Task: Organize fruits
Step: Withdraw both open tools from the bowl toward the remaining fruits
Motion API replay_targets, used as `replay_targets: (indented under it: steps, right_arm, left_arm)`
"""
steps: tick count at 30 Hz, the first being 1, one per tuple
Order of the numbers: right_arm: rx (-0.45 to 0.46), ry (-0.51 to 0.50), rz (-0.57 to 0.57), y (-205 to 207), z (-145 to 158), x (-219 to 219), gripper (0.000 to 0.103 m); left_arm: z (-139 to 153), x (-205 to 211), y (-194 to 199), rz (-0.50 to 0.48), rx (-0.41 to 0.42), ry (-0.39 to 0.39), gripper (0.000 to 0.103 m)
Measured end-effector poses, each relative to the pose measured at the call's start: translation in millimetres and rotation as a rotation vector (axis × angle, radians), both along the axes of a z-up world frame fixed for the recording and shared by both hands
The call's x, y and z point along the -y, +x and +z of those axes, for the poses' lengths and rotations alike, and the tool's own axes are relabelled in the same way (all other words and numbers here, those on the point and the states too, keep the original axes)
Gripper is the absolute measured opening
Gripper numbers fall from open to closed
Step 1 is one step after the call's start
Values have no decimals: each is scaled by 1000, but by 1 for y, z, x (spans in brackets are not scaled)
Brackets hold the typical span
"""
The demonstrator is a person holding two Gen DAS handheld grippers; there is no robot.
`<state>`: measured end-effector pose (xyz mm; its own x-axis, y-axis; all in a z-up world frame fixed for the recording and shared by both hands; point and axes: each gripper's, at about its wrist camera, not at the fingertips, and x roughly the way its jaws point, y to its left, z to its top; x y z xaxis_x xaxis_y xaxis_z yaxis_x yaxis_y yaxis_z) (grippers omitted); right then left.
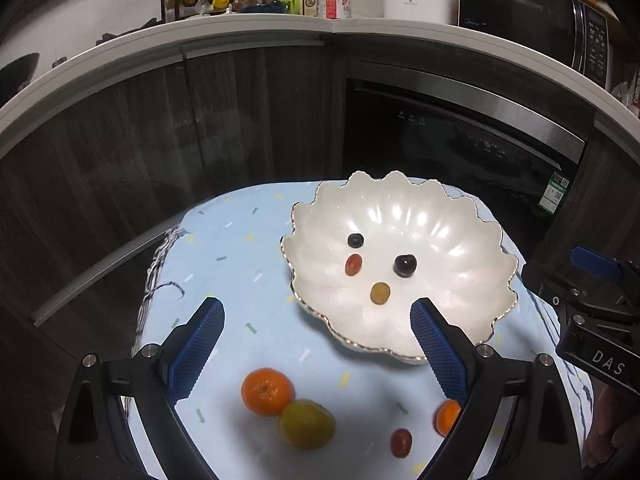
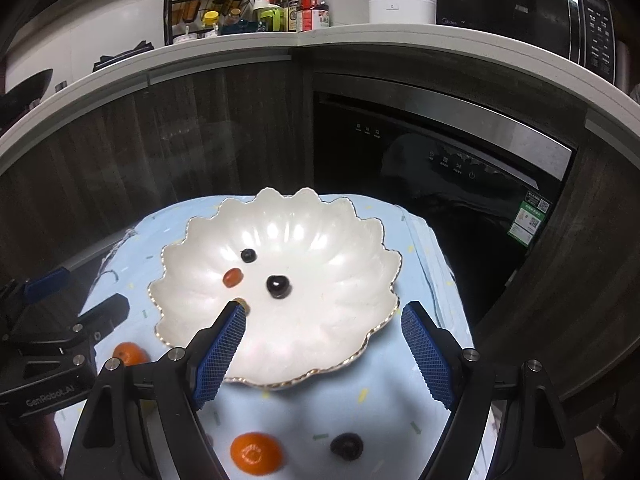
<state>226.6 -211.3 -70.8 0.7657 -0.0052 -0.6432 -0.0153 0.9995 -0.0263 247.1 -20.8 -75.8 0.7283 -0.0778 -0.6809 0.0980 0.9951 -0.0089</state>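
Left gripper (image 1: 316, 312): tilted down over the cloth, blue fingers spread wide, nothing between them, near edge of the bowl just ahead.
Right gripper (image 2: 324, 318): angled down too, fingers apart and empty, hovering right over the bowl's near half.
Bowl (image 1: 460, 216): white, scalloped, gold-rimmed, sitting at the far end of the pale blue tablecloth (image 1: 240, 240).
In the bowl: four small fruits, all apart from each other: a blueberry (image 1: 355, 240), a red grape tomato (image 1: 353, 265), a dark cherry (image 1: 405, 266) and a yellow-orange grape tomato (image 1: 380, 293).
On the cloth, left view only: an orange mandarin (image 1: 267, 391) touching a greenish-yellow citrus (image 1: 307, 424), plus a small red fruit (image 1: 401, 443). A second mandarin (image 1: 447, 417) peeks from behind the right-hand finger.
On the cloth, right view only: a dark cherry-like fruit (image 2: 347, 445) lying close to the camera, near a mandarin.
Cross-sightings: each camera catches the other gripper's black body at its frame edge.
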Motion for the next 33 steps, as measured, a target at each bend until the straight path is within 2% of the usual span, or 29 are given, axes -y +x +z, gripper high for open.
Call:
replay_targets:
  steps: [18,33]
  right_arm:
    - [-7,14,12,-42,-1,-4,81]
    - [-11,6,42,-75,-14,-9,81]
  left_arm:
    - [2,-1,-47,5,25,3,95]
    - [-19,0,-88,-12,4,-8,95]
